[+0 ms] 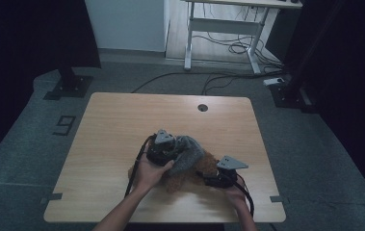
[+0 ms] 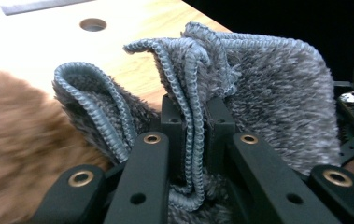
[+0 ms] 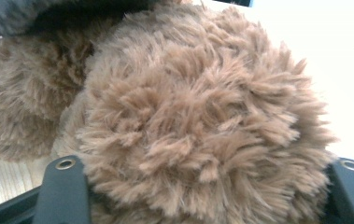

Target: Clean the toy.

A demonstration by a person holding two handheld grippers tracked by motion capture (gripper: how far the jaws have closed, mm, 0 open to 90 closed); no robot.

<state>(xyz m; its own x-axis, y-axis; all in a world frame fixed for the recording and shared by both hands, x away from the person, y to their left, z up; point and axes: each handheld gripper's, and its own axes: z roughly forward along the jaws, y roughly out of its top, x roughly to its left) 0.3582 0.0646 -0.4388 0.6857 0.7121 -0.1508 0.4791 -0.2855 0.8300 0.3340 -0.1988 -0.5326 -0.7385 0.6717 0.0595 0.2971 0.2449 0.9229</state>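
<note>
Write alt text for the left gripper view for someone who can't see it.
The left gripper is shut on the stitched edge of a fluffy grey knitted cloth, which stands up in folds between its black jaws. A brown plush toy sits at the left, on a light wooden table with a round hole.

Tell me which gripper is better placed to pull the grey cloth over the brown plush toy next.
Left, probably. The left gripper is already shut on the grey cloth's stitched edge, beside the brown plush toy. The right gripper is busy: the toy bulges between its jaws, seemingly steadying it.
</note>
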